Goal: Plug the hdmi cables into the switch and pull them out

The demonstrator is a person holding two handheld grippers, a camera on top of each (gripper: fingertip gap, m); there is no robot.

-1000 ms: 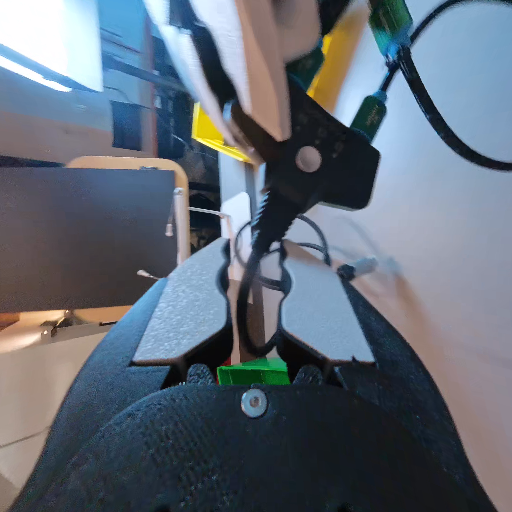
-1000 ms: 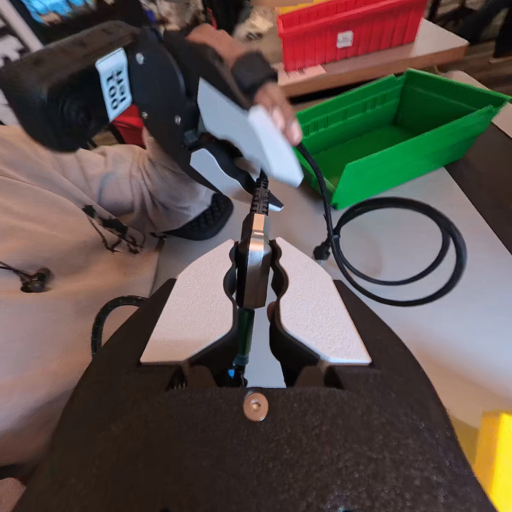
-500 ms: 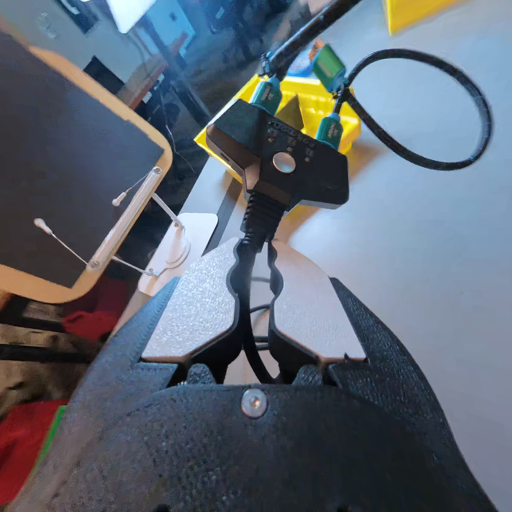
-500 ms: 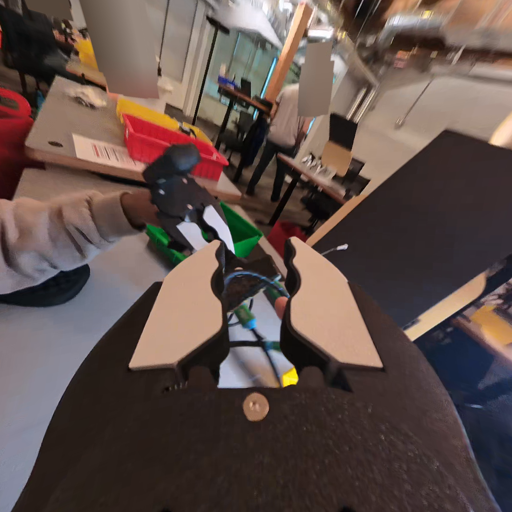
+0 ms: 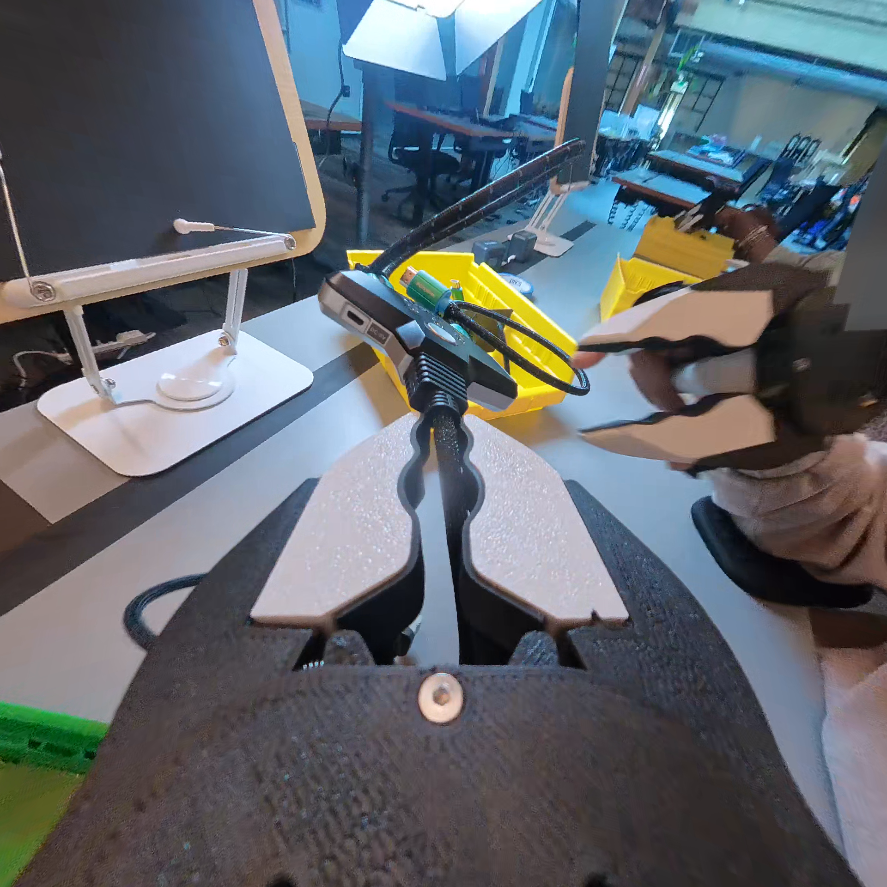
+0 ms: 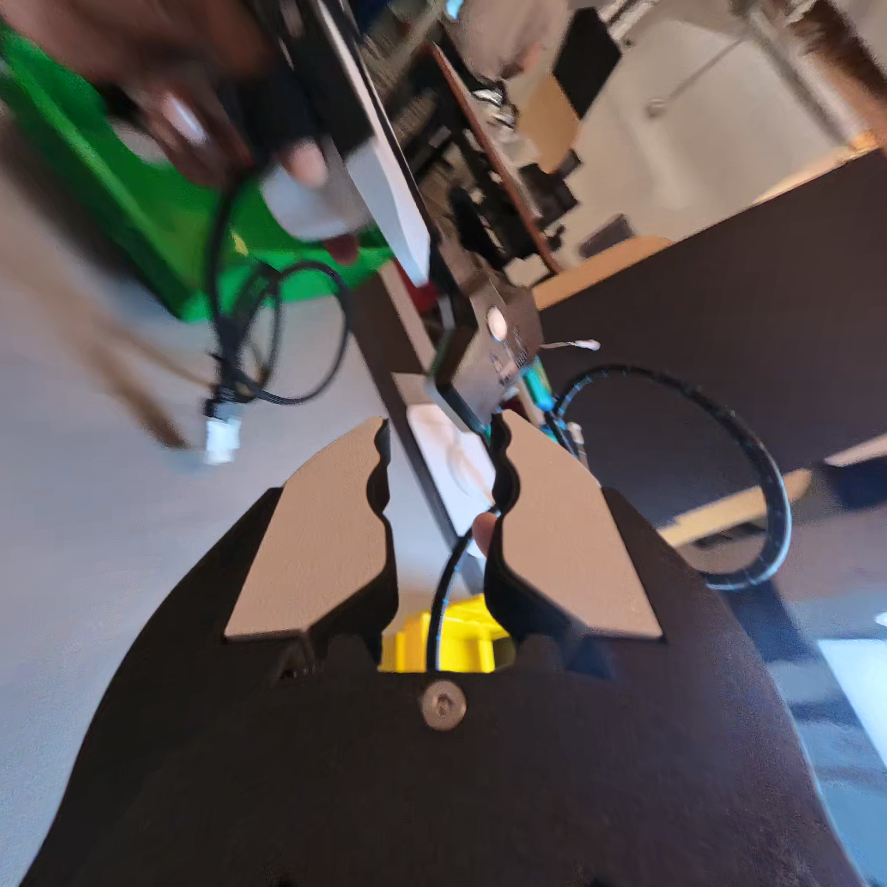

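My left gripper (image 5: 439, 422) is shut on the black braided lead just below the black switch (image 5: 422, 336) and holds the switch in the air over the grey table (image 5: 648, 504). A green HDMI plug (image 5: 425, 288) with its gold tip bare lies across the top of the switch. A short black cable loop (image 5: 537, 355) hangs off its right side. A thick braided cable (image 5: 480, 201) runs up and away. My right gripper (image 5: 672, 379) is open to the right of the switch. In the right wrist view my right gripper (image 6: 441, 422) is open, with the switch (image 6: 494, 355) just beyond its right fingertip and the loop (image 6: 744, 480) to the right.
A yellow bin (image 5: 528, 326) stands behind the switch, another yellow bin (image 5: 648, 278) farther right. A dark board on a white stand (image 5: 168, 384) is at the left. A green bin (image 6: 96, 168) and a thin black cable with a white connector (image 6: 221, 437) lie near the blurred left gripper.
My right gripper was shut on the switch a second ago; it has opened and drawn back to the side. My left gripper has swung the switch round, still holding its lead.
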